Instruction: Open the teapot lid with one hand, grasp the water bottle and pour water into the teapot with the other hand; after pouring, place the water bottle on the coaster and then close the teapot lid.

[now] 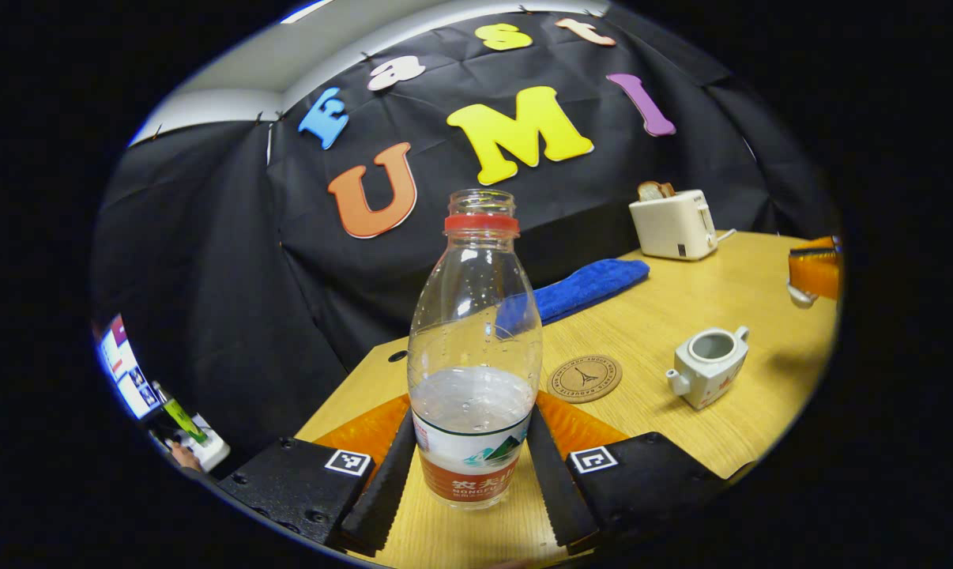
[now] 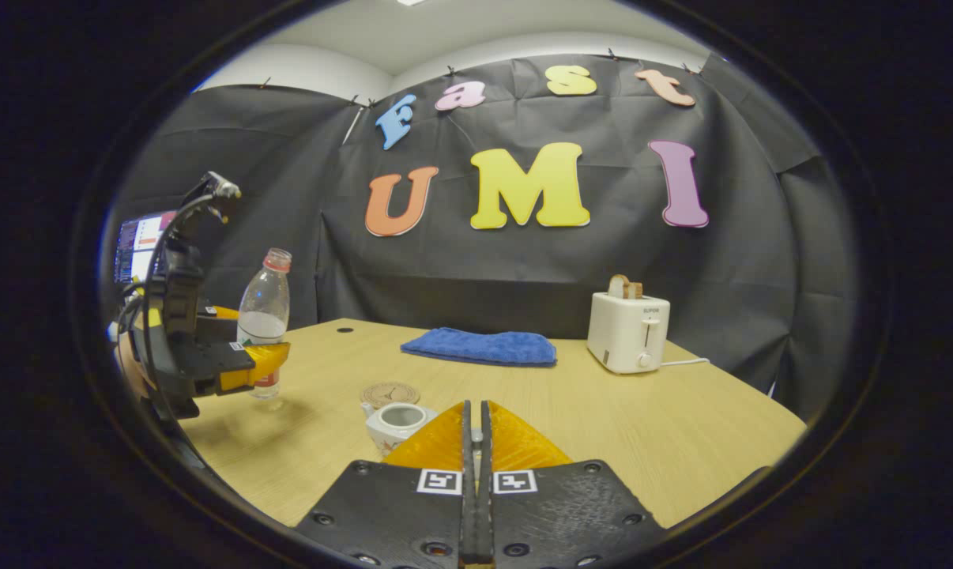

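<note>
A clear water bottle (image 1: 474, 316), cap off and about a third full, stands upright between the fingers of my left gripper (image 1: 471, 411), which is shut on its labelled lower part. The right gripper view shows the bottle (image 2: 264, 312) at the table's left edge, in the left gripper (image 2: 259, 363). The white teapot (image 1: 707, 366) (image 2: 397, 423) sits lidless on the table, right of the round cork coaster (image 1: 585, 378) (image 2: 389, 393). My right gripper (image 2: 475, 405) is shut just right of the teapot. In the left gripper view it (image 1: 815, 273) hangs at far right with the white lid (image 1: 799, 295) under it.
A folded blue towel (image 1: 587, 286) (image 2: 480, 346) lies near the back of the wooden table (image 1: 682, 300). A white toaster (image 1: 674, 224) (image 2: 627, 332) with bread in it stands at the back right. A lit screen (image 2: 141, 241) is beyond the table's left edge.
</note>
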### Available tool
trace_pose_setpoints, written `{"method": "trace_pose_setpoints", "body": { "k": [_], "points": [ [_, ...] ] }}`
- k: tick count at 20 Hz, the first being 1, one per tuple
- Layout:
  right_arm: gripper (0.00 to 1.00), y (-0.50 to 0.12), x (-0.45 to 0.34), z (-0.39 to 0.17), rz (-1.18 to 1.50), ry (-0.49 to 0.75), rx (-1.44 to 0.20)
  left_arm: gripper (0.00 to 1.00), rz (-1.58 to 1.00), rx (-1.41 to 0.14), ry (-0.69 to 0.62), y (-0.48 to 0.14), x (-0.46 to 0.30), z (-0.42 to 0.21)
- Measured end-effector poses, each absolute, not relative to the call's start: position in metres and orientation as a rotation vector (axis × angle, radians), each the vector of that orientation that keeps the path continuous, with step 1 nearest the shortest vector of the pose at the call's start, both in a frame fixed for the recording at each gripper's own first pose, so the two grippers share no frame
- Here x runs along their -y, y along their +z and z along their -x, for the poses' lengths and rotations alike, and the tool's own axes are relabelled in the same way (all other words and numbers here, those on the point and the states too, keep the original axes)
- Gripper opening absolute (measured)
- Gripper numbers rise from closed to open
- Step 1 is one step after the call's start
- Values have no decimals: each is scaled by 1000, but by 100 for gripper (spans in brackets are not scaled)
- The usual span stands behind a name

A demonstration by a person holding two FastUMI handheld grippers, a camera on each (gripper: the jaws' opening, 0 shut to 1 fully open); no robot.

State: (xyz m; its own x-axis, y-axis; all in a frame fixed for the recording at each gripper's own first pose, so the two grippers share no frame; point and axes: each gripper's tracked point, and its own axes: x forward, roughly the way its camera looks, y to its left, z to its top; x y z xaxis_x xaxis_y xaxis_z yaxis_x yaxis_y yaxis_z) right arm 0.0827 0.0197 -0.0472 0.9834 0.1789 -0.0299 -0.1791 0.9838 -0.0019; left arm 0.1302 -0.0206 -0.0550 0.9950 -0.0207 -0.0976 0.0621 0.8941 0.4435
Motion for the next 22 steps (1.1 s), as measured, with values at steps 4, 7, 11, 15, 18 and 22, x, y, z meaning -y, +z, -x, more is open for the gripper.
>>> {"method": "trace_pose_setpoints", "body": {
  "k": [4,7,11,15,18,22],
  "points": [
    [0,-45,-11,-80,10,161,-25,76,-788,-100,-34,-61,34,-132],
    [0,-45,-7,-78,9,154,-20,76,-1032,-81,-32,-66,46,-131],
    [0,-49,-1,-77,13,145,-23,75,-1141,-131,-43,-82,48,-130],
    [0,-54,11,-77,12,129,-30,76,-1276,-162,-28,-75,48,-130],
    [0,-58,22,-77,1,115,-37,75,-1371,-200,-49,-76,48,-133],
    [0,-61,32,-78,-13,101,-47,75,-1529,-217,-73,-73,56,-128]
  ]
}}
